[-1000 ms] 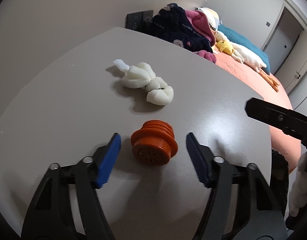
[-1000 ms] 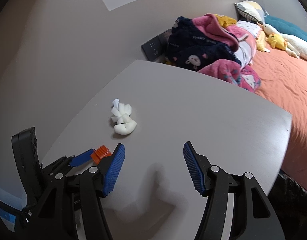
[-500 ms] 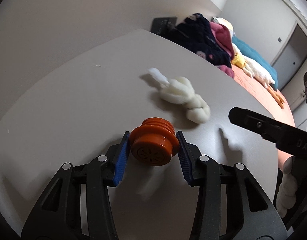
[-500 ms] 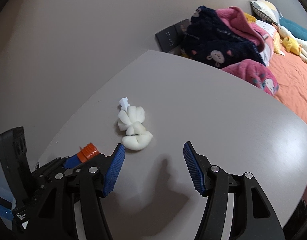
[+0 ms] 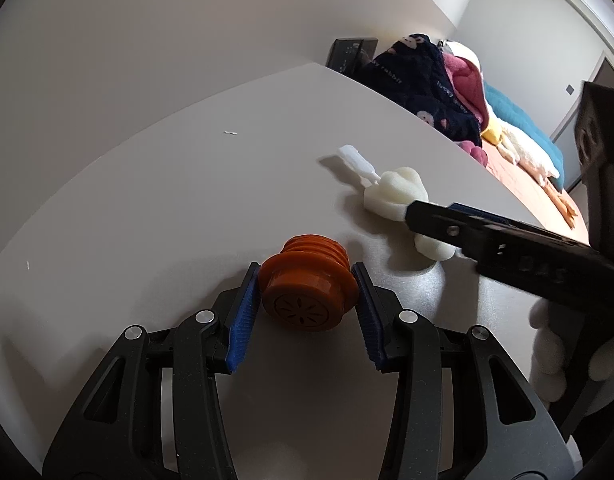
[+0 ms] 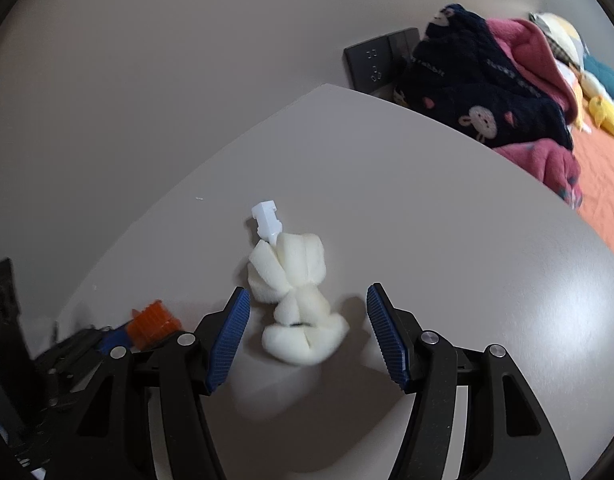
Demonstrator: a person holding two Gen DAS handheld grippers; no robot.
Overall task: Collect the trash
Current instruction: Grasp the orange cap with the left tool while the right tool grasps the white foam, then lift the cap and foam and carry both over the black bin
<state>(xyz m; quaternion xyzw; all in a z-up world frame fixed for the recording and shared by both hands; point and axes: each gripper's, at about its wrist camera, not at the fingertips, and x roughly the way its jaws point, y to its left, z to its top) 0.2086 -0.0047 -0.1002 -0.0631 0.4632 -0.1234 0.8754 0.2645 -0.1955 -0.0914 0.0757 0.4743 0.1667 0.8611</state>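
- Table (image 5: 155, 200): grey top, carries both pieces of trash; no bin or bag shows in either view, so the drop-off spot can't be told.
- Left claw (image 5: 307, 304): a second ago its jaws stand wide either side of the orange cap; now they are closed in and both blue pads (image 5: 239, 320) press the cap's sides. Gripping the cap.
- Orange cap (image 5: 305, 294): ribbed, lying on its side between the left claw's pads, seemingly still on the table. Judgement: pick secured, lift is next.
- Right claw (image 6: 307, 330): a second ago it is over bare table with the foam well ahead and to its left; now it is down over the foam, jaws either side of it. Jaws have just closed a little, yet both pads stand clear of the foam — open, holding nothing.
- White foam wad (image 6: 295, 300): knotted lumps, between the right claw's jaws, nearer the left pad; its far end with a small white plastic clip (image 6: 267, 220) sticks out beyond the fingertips. Seen from the left claw, it lies ahead and to the right, partly hidden by the right claw's finger.
- Meaning: one item caught, second lined up; right claw needs to close. Soft foam will likely squash, so the grip may need to go narrow.
- Risk: the claws work close together and could bump.
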